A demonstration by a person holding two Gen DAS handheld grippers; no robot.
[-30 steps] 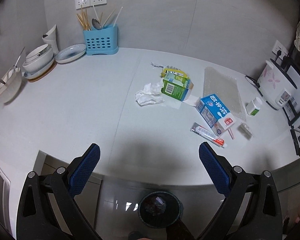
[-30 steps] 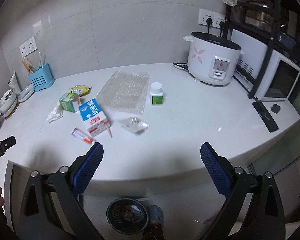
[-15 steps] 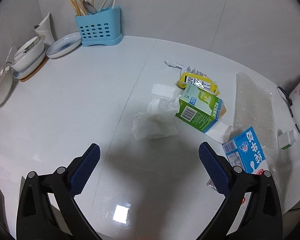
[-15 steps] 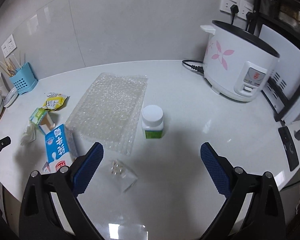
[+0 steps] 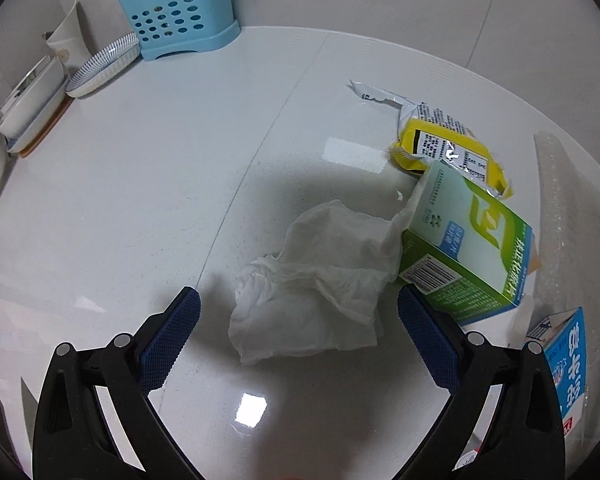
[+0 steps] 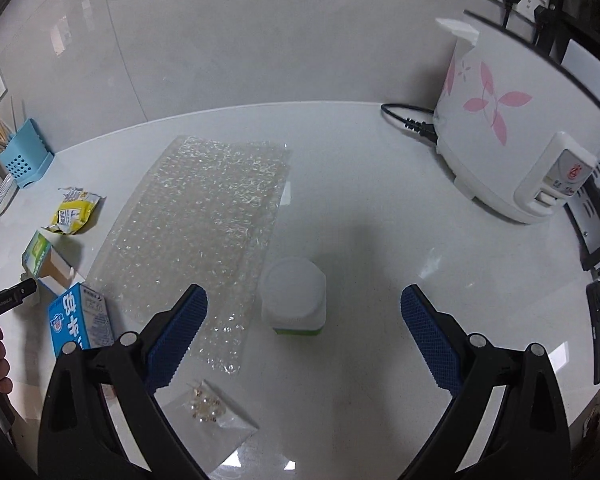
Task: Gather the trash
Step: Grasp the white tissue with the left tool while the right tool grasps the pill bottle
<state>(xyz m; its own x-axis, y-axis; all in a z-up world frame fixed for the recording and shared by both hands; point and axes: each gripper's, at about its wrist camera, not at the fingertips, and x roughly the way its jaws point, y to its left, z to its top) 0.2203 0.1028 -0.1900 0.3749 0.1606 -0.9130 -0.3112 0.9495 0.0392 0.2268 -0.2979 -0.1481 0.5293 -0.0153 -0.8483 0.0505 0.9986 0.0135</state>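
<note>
White tissue [image 5: 316,284], crumpled and soft, lies near the middle of the bench [image 5: 140,184], its long axis running from the near left up toward the far right, where its upper corner touches the green-and-white carton [image 5: 464,248]. The left tool [image 5: 296,320] hovers just above it with jaws spread wide, one blue pad on each side of the wad, gripping nothing. That carton lies on its side, its long axis slanting from the far left to the near right, with an open flap at its right end. Behind it, touching its far corner, sits a torn yellow wrapper [image 5: 448,148], its ripped silver tail pointing toward the back wall. A blue-and-white milk carton [image 5: 568,364] lies at the near right.

Over toward the right end of the bench, the right tool [image 6: 304,320] is likewise released, framing a small white-capped bottle [image 6: 294,298] that stands upright just beside a flat sheet of bubble wrap [image 6: 204,220], whose long axis runs from the near edge toward the back wall. A small clear packet [image 6: 208,404] lies near the front edge.

Judging by this, collection has barely begun: every piece of trash seen rests on the bench and none is grasped. The tissue and the bottle look like the first picks.
</note>
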